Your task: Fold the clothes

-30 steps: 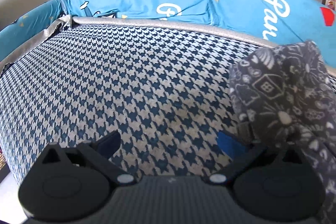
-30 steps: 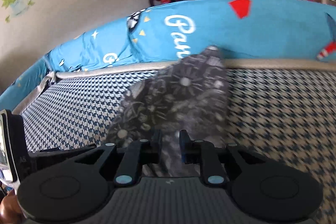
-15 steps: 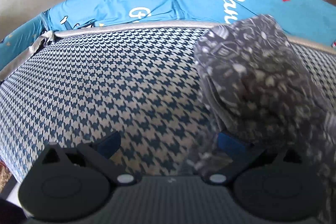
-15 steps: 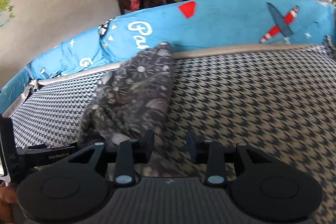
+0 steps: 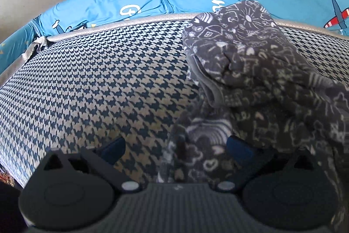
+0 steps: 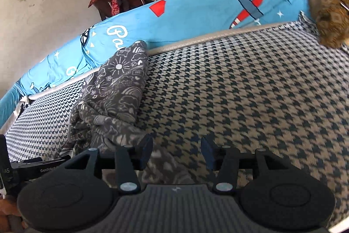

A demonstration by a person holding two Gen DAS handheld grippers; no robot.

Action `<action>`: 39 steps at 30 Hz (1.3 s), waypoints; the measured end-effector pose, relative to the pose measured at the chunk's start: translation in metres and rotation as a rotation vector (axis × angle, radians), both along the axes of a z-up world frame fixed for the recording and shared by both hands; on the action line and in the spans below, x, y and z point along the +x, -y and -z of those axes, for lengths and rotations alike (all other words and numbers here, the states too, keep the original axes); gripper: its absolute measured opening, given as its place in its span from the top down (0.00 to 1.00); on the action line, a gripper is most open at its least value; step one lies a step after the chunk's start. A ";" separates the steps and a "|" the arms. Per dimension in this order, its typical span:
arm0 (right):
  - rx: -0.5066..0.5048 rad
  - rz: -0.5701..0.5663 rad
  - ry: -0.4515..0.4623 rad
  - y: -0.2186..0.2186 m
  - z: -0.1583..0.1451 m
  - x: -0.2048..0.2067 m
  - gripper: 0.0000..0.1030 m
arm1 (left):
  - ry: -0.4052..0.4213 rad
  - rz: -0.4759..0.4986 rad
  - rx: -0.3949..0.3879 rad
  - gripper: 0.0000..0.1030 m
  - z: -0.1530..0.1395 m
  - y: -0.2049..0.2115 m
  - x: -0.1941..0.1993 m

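Dark grey garment with white doodle print (image 5: 250,71) lies bunched on the navy-and-beige houndstooth mattress (image 5: 109,84), running from near the far silver edge trim (image 5: 122,23) toward both claws. Left claw (image 5: 174,150) spread wide; cloth drapes over its right finger, nothing pinched. Right claw (image 6: 176,153) spread too, empty; garment (image 6: 115,88) just left of it, a blurred bit of cloth under the gap. Bright blue printed bedsheet (image 6: 196,12) behind the mattress. Brown plush toy (image 6: 329,14) at far right corner.
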State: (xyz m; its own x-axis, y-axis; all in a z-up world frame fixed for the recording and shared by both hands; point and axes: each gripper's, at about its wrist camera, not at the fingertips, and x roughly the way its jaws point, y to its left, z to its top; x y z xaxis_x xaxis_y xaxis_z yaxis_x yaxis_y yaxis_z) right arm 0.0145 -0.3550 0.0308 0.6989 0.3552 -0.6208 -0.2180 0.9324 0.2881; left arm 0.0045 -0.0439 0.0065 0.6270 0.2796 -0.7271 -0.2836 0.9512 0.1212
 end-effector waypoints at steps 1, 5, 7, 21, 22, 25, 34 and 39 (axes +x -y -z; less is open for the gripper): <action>0.008 0.003 -0.004 0.002 0.001 -0.003 0.49 | -0.001 0.002 -0.004 0.00 0.000 0.000 -0.002; 0.049 0.001 -0.023 0.008 0.008 -0.014 0.42 | -0.003 0.003 -0.009 0.00 0.000 0.000 -0.008; 0.054 -0.002 -0.036 0.007 0.012 -0.017 0.40 | -0.004 0.004 -0.011 0.00 0.000 0.000 -0.010; 0.026 -0.029 -0.078 -0.010 0.039 -0.005 0.36 | -0.008 -0.007 -0.042 0.00 0.002 -0.002 -0.016; 0.024 -0.032 -0.077 -0.011 0.040 -0.005 0.40 | -0.009 -0.009 -0.045 0.00 0.002 -0.003 -0.016; 0.032 -0.067 -0.068 -0.015 0.039 -0.006 0.67 | -0.009 -0.013 -0.051 0.00 0.003 -0.004 -0.016; 0.042 -0.147 0.055 -0.025 0.014 -0.040 0.86 | -0.022 -0.035 -0.058 0.00 0.004 -0.007 -0.019; 0.096 -0.253 0.115 -0.037 -0.006 -0.068 0.87 | -0.014 -0.044 -0.062 0.00 0.002 -0.009 -0.022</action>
